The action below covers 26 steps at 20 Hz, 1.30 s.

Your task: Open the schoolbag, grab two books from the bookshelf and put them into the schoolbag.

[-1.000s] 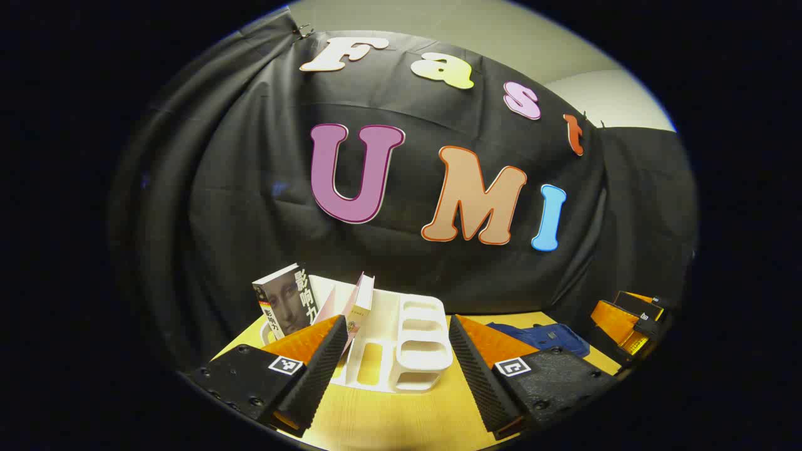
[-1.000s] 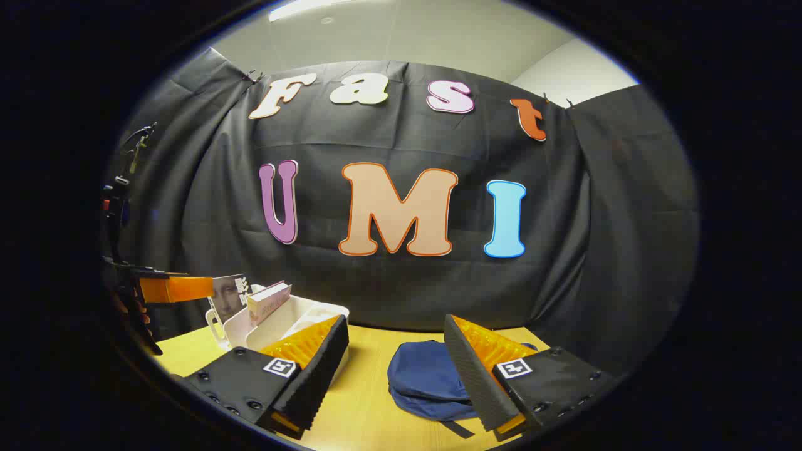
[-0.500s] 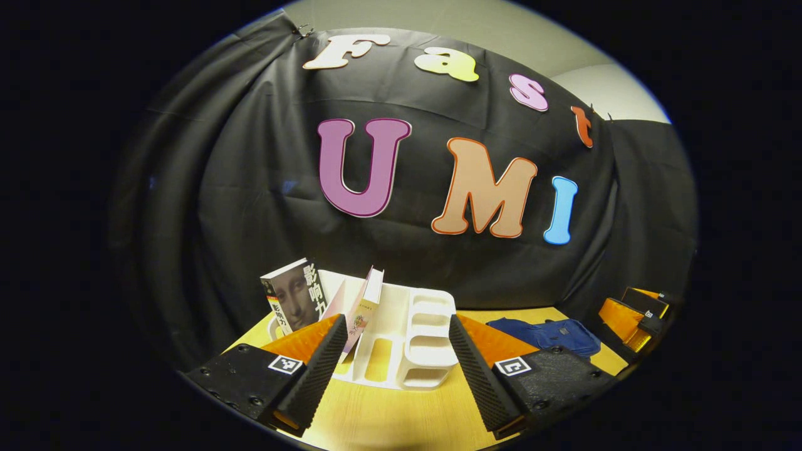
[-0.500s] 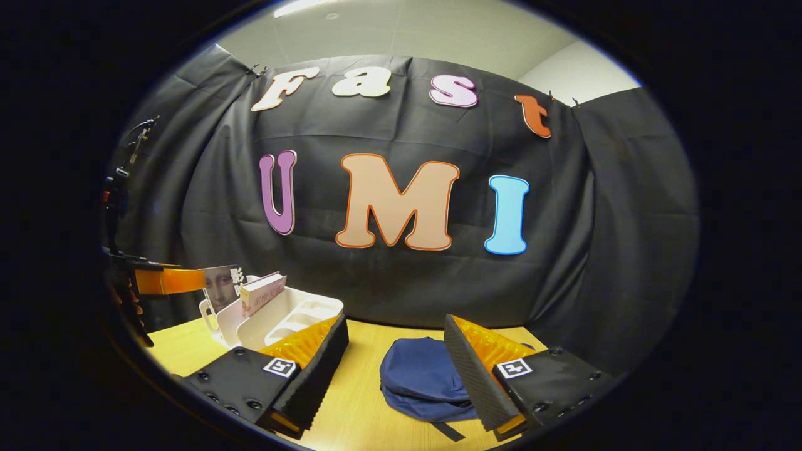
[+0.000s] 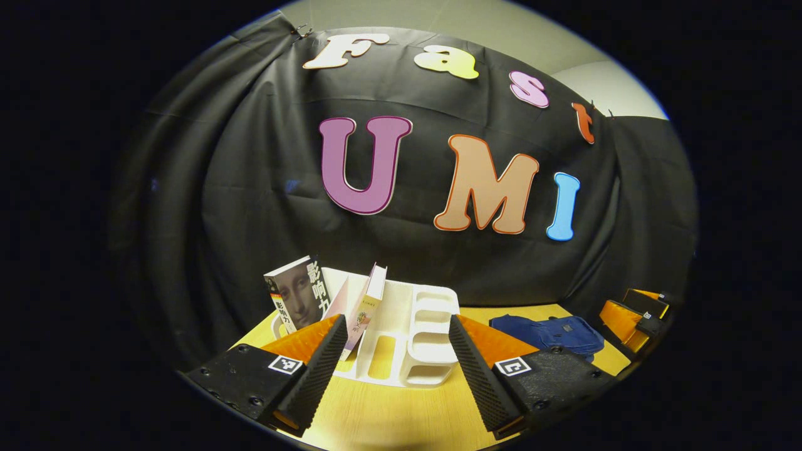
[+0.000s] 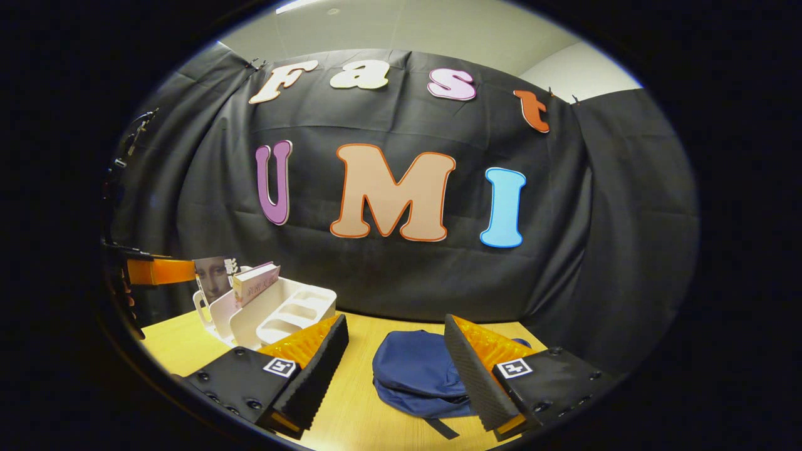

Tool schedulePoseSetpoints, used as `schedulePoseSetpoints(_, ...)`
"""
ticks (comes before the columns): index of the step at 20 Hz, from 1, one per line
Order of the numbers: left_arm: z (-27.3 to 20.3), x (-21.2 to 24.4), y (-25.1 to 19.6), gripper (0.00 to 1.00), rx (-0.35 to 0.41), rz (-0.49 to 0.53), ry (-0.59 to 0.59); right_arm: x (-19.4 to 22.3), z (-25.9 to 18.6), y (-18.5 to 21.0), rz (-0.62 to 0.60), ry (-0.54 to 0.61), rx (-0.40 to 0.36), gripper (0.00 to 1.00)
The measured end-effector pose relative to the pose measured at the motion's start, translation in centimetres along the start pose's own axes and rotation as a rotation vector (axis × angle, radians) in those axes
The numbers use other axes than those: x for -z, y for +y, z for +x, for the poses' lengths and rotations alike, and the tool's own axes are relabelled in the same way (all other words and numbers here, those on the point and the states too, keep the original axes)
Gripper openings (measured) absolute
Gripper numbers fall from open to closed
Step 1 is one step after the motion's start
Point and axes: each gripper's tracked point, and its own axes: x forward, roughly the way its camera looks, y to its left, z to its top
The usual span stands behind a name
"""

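On a pale wooden table (image 6: 188, 341) backed by black cloth (image 6: 595, 250), a blue schoolbag (image 6: 413, 376) lies flat between the spread, empty fingers of the right gripper (image 6: 396, 366). The left gripper (image 5: 398, 366), fingers likewise apart and holding nothing, faces a white bookshelf (image 5: 407, 332) where two books (image 5: 294, 300) stand, well left of the schoolbag.

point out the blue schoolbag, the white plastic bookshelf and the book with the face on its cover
blue fabric schoolbag (image 6: 416, 376): right gripper view, on its top panel.
white plastic bookshelf (image 5: 421, 341): left gripper view, on its front compartments.
book with a face on its cover (image 5: 294, 300): left gripper view, on the front cover.
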Motion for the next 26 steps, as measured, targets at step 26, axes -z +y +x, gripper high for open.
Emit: schedulePoseSetpoints(26,-0.4,1.5,2.5,0.95,-0.098,0.058,0.054,18.8,6.9,-3.8,-0.885,0.299,0.023,0.92)
